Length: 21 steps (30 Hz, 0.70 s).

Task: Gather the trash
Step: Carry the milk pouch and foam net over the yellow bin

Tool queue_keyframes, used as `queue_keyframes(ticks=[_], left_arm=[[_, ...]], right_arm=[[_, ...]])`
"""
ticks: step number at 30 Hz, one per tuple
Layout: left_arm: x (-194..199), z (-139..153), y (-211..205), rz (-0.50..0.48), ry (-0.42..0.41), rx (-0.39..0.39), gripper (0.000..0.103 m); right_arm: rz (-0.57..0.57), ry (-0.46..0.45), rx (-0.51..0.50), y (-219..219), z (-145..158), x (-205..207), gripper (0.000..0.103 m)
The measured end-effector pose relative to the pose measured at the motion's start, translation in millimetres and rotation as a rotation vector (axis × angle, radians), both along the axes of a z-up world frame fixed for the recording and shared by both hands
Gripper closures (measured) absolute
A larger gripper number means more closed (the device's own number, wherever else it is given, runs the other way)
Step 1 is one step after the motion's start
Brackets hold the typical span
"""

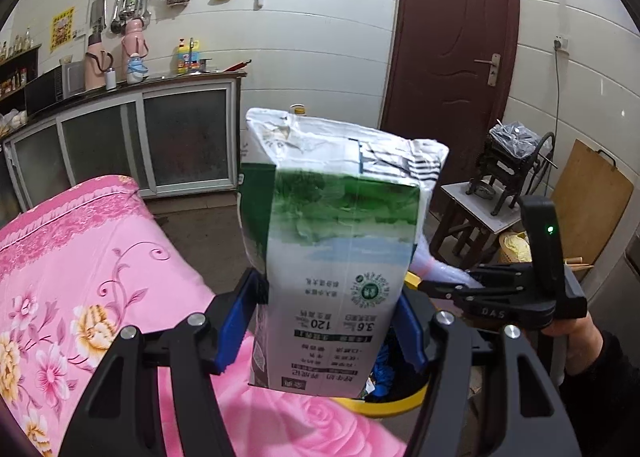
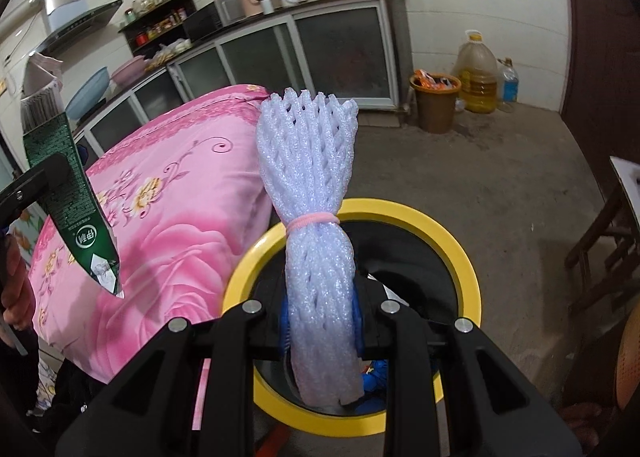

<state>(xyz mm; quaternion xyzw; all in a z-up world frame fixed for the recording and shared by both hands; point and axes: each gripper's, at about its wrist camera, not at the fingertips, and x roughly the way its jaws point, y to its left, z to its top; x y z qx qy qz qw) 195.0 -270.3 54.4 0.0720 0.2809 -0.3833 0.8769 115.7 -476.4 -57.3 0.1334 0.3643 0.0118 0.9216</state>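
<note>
Two pieces of trash are in the air at once, each in its own hand-held gripper. The left hand-held gripper (image 1: 320, 321) clamps a flattened green-and-white milk carton (image 1: 340, 249) between its blue pads, jaws fairly wide around the carton's body. The right hand-held gripper (image 2: 322, 321) pinches a bundle of white foam fruit netting (image 2: 316, 225), tied with a pink band, in narrow jaws.

Both sit over or just beside the yellow-rimmed bin (image 2: 460, 249), which stands on the floor against the pink floral bed (image 2: 168, 193). In the right wrist view the netting hangs squarely over the black opening; the carton seems closer to the bed-side rim.

To drop well, I would bring each item fully inside the rim before letting go, netting first, then shift the carton further over the opening so its long body does not catch the edge and tip onto the bed.

Bin contents are mostly hidden behind the held items; only something blue shows, possibly a wrapper.
</note>
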Motion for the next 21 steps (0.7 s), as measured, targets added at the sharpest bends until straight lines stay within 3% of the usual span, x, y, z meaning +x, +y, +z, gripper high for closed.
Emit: queue_keyframes(ticks=[11, 21], left_arm=[[-7, -18, -46, -0.027, -0.023, 0.031, 0.043], [-2, -43, -71, -0.048, 0.015, 0.050, 0.043]], right_arm=[[-0.153, 0.049, 0.055, -30, -34, 3, 0.080], [-0.197, 0.114, 0.064, -37, -66, 6, 0.080]])
